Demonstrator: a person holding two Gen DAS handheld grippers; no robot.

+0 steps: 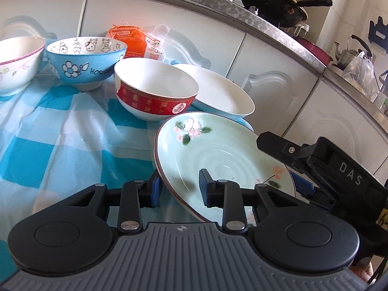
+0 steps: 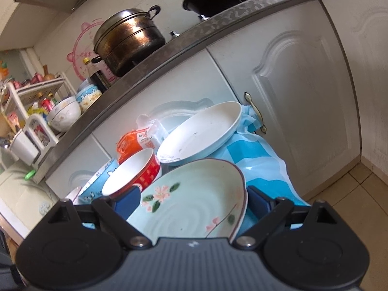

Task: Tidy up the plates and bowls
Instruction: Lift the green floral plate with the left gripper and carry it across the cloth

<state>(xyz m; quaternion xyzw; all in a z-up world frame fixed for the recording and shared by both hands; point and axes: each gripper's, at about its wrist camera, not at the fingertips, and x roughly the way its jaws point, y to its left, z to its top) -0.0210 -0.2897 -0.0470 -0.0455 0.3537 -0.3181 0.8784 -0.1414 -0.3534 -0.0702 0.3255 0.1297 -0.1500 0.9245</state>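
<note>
Blue bowl reads "HORSE"; right gripper housing marked "DAS".

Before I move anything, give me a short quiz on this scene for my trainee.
1. True or false: the red bowl sits inside the green plate.
2. Which word is printed on the blue bowl? A) DOG B) HORSE C) TIGER
3. Fill in: the tablecloth is checked white and ___.

Key: 1 false, the bowl stands on the cloth beside the tilted plate; 2 B; 3 blue.
</note>
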